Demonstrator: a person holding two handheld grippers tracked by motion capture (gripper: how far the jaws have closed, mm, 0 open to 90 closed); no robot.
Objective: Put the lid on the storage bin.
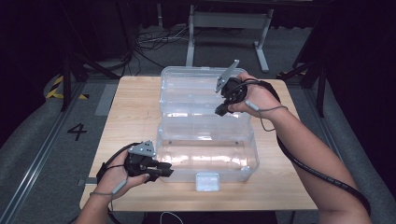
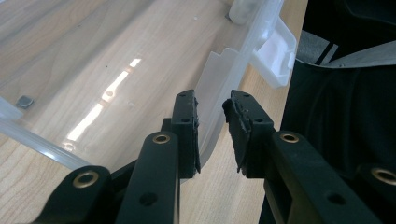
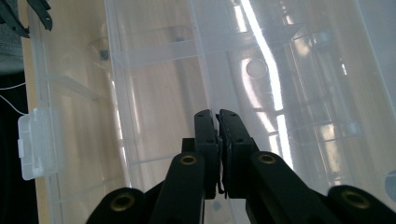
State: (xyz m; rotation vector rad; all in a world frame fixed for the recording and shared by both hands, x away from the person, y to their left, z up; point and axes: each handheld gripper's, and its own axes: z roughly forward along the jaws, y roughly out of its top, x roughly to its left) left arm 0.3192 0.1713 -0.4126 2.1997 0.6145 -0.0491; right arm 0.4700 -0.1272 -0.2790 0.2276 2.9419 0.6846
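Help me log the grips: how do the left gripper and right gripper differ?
The left gripper has its jaws apart, astride the front wall of the box; the right gripper is pinched shut on a clear edge farther back. The left gripper lies low; the right gripper is raised, pointing down. Both work the same box.

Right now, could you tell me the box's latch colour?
The latch is translucent white, clearest in the right gripper view.
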